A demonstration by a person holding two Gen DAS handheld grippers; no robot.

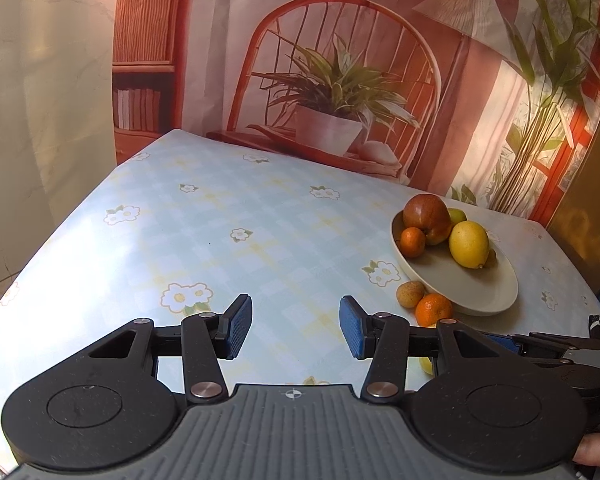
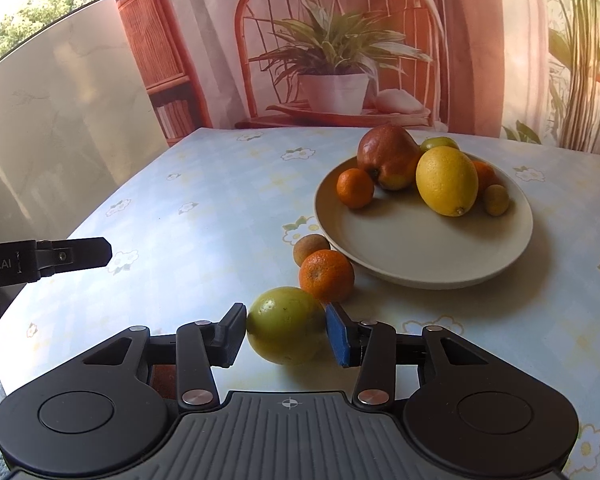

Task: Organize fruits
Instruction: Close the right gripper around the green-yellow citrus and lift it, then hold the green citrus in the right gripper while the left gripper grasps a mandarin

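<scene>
A yellow-green lemon [image 2: 286, 325] is seen on the tablecloth [image 2: 204, 216], lodged between the two pads of the right gripper [image 2: 286, 334]; both pads lie against its sides, so the fingers are closed upon it. Just beyond it, a tangerine [image 2: 326, 275] rests on the cloth, touching or nearly touching the lemon, and a small brownish fruit [image 2: 310, 249] is set just behind the tangerine, beside the rim of the plate [image 2: 420, 248].

On the cream plate, a red-green pear [image 2: 386, 156] is placed at the back, with a small tangerine [image 2: 354, 188] to its left and a large yellow lemon [image 2: 446, 181] to its right. A green fruit [image 2: 439, 143] is partly hidden behind the pear and lemon, another orange fruit [image 2: 485, 174] is glimpsed behind the lemon, and a small olive-brown fruit [image 2: 496, 199] lies at the lemon's right.

The left gripper [image 1: 296, 328] is held above bare cloth, well to the left of the plate [image 1: 480, 292], with its blue pads spread wide and nothing between them. A printed backdrop [image 1: 340, 80] of a chair and potted plant is hung behind the table.
</scene>
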